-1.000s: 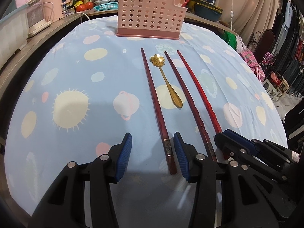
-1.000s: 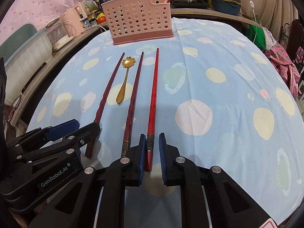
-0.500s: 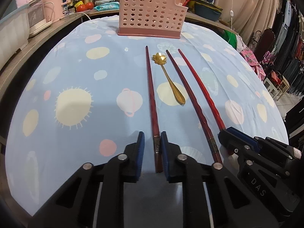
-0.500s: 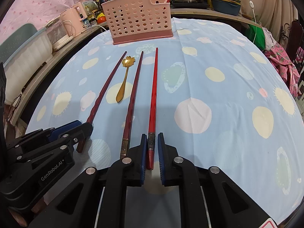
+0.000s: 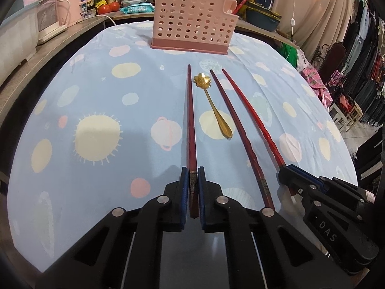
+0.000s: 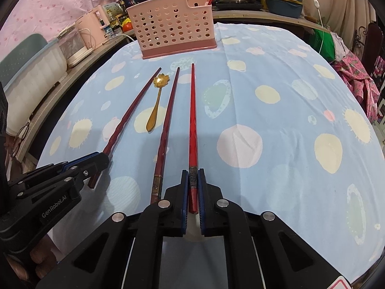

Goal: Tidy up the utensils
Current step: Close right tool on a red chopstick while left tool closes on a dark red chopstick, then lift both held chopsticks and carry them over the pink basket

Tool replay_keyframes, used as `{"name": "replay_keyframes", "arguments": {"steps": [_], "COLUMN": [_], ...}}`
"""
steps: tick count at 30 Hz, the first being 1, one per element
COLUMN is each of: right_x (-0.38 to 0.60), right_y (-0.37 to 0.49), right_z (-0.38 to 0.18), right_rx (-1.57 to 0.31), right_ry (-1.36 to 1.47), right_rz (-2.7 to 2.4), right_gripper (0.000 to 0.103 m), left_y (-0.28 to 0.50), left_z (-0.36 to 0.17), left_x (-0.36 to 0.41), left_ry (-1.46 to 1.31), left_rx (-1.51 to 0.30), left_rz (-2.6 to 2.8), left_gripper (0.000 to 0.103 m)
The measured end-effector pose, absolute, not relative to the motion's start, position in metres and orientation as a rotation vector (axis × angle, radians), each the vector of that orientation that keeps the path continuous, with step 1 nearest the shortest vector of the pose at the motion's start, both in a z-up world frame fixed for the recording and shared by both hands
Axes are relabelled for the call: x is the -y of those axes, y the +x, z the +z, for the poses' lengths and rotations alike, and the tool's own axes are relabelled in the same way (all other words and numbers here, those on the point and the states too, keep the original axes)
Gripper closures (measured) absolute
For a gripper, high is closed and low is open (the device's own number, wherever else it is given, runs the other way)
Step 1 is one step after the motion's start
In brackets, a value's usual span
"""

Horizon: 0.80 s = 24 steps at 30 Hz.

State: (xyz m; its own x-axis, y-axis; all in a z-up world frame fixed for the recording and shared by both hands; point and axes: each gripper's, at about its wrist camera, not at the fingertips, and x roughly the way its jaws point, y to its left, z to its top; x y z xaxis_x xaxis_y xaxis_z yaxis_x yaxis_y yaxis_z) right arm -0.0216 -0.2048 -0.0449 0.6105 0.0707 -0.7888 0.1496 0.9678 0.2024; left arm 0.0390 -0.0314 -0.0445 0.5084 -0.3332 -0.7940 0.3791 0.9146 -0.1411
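**Red chopsticks clamped at the near table edge**

Blue-padded left gripper, its jaws just closed, clamps the dark red chopstick. Right gripper pinches the bright red chopstick. Between them lie a third dark red chopstick and a gold flower-bowled spoon. A pink perforated plastic caddy stands at the far edge.

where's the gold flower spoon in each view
Left wrist view: gold flower spoon lies just right of centre, between the first and second chopstick from the left.
Right wrist view: it lies left of centre, between the same two.
Shared landmark: pink perforated basket beyond the flower end.
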Motion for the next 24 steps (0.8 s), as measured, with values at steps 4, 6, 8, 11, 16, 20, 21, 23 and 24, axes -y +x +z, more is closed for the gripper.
{"name": "replay_keyframes", "arguments": {"steps": [4, 6, 8, 11, 16, 20, 21, 23, 24], "right_x": [0.209, 0.213, 0.217, 0.223, 0.236, 0.247, 0.25, 0.256, 0.259], "right_y": [-0.024, -0.024, -0.024, -0.023, -0.019, -0.012, -0.01, -0.006, -0.004], "right_z": [-0.033, -0.024, -0.014, 0.006, 0.042, 0.065, 0.07, 0.078, 0.083], "right_rx": [-0.887, -0.864, -0.836, -0.785, -0.689, -0.629, -0.617, -0.599, -0.587], "right_ry": [0.272, 0.279, 0.285, 0.292, 0.29, 0.305, 0.315, 0.33, 0.335], "right_rz": [-0.048, -0.049, -0.052, -0.057, -0.073, -0.079, -0.077, -0.075, -0.075], "right_gripper": [0.096, 0.096, 0.096, 0.096, 0.096, 0.096, 0.096, 0.096, 0.096], "left_y": [0.039, 0.041, 0.043, 0.046, 0.056, 0.066, 0.069, 0.074, 0.077], "left_z": [-0.032, -0.023, -0.013, 0.0, 0.028, 0.048, 0.054, 0.063, 0.068], "left_x": [0.028, 0.026, 0.024, 0.021, 0.016, 0.013, 0.013, 0.012, 0.012], "left_ry": [0.038, 0.025, 0.014, -0.001, -0.033, -0.05, -0.051, -0.056, -0.061], "left_rx": [-0.919, -0.903, -0.885, -0.854, -0.791, -0.741, -0.726, -0.701, -0.688], "left_rz": [-0.428, -0.428, -0.431, -0.433, -0.431, -0.432, -0.428, -0.425, -0.423], "left_gripper": [0.096, 0.096, 0.096, 0.096, 0.096, 0.096, 0.096, 0.096, 0.096]}}
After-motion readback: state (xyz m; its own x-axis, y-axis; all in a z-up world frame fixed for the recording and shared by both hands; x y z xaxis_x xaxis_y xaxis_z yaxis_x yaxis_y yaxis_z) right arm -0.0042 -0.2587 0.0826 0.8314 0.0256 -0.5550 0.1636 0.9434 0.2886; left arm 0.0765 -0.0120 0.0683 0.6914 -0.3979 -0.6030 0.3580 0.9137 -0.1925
